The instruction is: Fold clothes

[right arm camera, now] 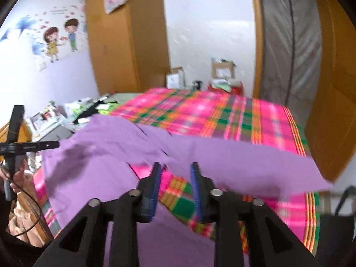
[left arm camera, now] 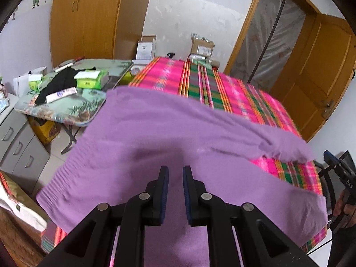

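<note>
A bed under a pink, green and orange plaid cover (left arm camera: 240, 93) fills the bedroom. At its near edge the soft lilac knitted sweater (left arm camera: 155, 129) lies spread. Both the left gripper (left arm camera: 175, 173) and right gripper (right arm camera: 174, 171) hover parted, holding nothing. A shallow pinch risks the knit slipping and bunching; the sleeve (right arm camera: 255, 162) may drag crooked.
</note>
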A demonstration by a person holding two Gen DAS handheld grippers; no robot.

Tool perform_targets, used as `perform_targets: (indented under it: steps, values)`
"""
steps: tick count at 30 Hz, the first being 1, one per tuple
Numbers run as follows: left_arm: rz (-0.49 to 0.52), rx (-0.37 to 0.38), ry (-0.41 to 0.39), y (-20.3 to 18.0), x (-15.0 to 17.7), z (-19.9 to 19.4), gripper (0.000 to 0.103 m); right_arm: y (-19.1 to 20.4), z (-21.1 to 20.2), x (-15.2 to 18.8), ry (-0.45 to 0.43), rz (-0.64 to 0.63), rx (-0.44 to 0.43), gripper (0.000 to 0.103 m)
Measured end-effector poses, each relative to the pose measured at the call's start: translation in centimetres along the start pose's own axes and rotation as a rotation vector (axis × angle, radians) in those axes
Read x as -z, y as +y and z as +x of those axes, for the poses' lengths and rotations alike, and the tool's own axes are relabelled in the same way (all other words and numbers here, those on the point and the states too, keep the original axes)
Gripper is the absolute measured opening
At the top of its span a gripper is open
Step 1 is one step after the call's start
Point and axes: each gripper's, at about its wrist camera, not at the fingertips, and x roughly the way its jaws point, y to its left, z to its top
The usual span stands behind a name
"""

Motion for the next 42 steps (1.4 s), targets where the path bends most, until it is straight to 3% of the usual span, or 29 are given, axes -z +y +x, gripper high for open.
perform_targets:
  steps: [6, 10, 20, 32, 42]
  values:
    - [-0.026, -0.050, -0.064, 2.9, -2.8, -2.2, 0.012, 0.8, 0.3, -2.5, -0.041, -0.042, -0.060, 0.030]
    - [-0.005, -0.077, -0.068, 3.6, -4.7, -2.1, 0.013, 1.2, 2.8, -3.7, 0.012, -0.093, -0.084, 0.030]
    - [0.037, 0.010, 0.017, 1.0, -6.2, 3.5, 0.013, -2.2, 12.5, -7.2, 0.153, -0.125, -0.098, 0.030]
    - [0.097, 0.060, 0.077, -1.2, -7.0, 7.3, 0.013, -5.9, 23.5, -6.6, 0.368, -0.248, -0.181, 0.030]
    - [0.129, 0.083, 0.139, -2.4, -6.7, 10.8, 0.013, -5.7, 25.6, -5.9, 0.379, -0.336, -0.263, 0.034]
